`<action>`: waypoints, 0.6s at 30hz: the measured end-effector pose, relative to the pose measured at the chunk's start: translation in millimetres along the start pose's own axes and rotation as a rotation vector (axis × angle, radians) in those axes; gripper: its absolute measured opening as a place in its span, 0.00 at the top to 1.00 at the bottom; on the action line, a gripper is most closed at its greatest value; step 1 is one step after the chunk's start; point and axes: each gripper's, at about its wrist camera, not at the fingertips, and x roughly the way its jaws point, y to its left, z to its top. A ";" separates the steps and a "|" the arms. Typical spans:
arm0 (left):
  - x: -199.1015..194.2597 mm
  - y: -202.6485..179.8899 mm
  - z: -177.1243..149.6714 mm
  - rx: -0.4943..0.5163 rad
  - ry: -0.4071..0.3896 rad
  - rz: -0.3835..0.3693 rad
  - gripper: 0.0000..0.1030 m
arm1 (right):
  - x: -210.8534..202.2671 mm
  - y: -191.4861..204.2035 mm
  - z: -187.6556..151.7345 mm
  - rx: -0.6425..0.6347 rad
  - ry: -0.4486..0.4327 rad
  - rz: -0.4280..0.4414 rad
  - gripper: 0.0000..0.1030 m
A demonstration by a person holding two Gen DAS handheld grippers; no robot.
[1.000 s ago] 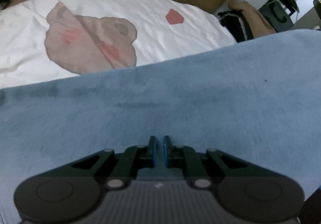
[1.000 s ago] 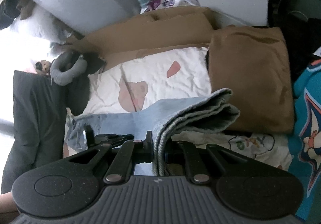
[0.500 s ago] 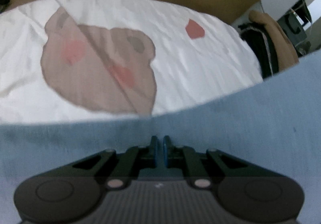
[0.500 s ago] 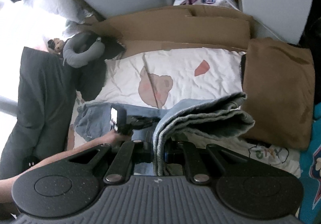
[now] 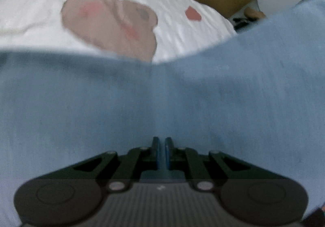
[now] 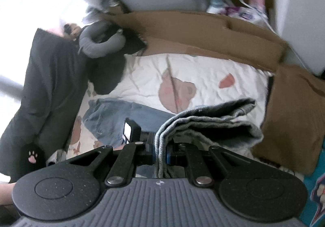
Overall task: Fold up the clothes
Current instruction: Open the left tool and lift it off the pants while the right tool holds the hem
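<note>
The right gripper (image 6: 161, 146) has been rising, clamping the jeans' (image 6: 205, 120) folded edge above the bear-print sheet (image 6: 203, 68). The left gripper (image 5: 161, 145) is pinching the same jeans (image 5: 162, 101), whose denim is blocking its view. Cardboard (image 6: 203, 29), a brown cushion (image 6: 294, 117) and a dark coat (image 6: 46, 84) are crowding the bed.

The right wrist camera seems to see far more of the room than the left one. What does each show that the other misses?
Only the right wrist view shows the gray neck pillow, the dark coat, the folded brown garment, and the right gripper clamping bunched denim layers. Only the left shows the left gripper shut on flat denim. Both share the blue jeans, the bear-print sheet and the cardboard.
</note>
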 end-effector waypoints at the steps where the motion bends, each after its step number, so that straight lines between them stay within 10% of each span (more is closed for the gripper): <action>1: -3.8 0.7 -9.7 -0.007 0.005 -0.006 0.94 | 1.4 8.5 4.6 -0.012 0.002 0.006 0.91; 11: -49.1 13.1 -66.6 -0.068 0.024 -0.053 0.94 | 34.8 102.5 41.4 -0.117 0.058 0.044 0.91; 18: -110.8 57.4 -70.7 -0.164 -0.106 0.024 0.88 | 77.3 161.8 51.2 -0.175 0.129 0.032 0.91</action>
